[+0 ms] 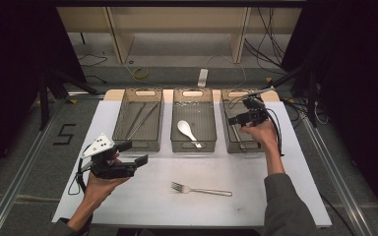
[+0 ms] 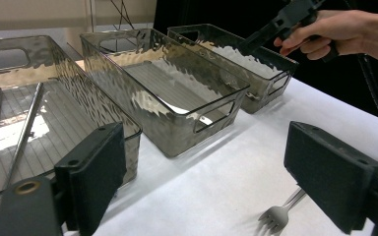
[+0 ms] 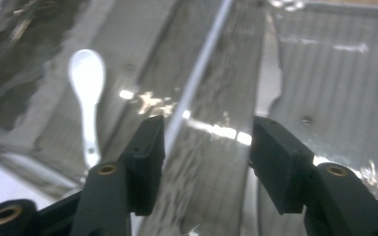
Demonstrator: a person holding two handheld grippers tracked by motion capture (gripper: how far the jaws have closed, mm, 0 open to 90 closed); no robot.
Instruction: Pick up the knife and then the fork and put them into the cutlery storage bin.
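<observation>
Overhead, the right gripper (image 1: 236, 119) hangs over the right bin (image 1: 230, 141) at two o'clock, its contents hidden; the fork (image 1: 200, 190) lies at six o'clock. The left gripper (image 2: 204, 177) gapes empty, fork (image 2: 278, 215) cut off. The right gripper (image 3: 204, 164) stands released above a blurred knife (image 3: 268, 83).

The left gripper (image 1: 137, 153) is a matt black block-shaped tool with two thick rectangular jaws. A pale grey three-cornered plate dotted with small dark holes sits on top behind the jaws, and a black cable loops from its rear. In the left gripper view, a brass-coloured ring is set into the arm just behind one jaw. The right gripper (image 1: 232, 120) is black too, trailing a thin black cable; brass rings mark the arms behind both its jaws. The right forearm wears a sleeve that looks dull grey-green, though the light is dim.
</observation>
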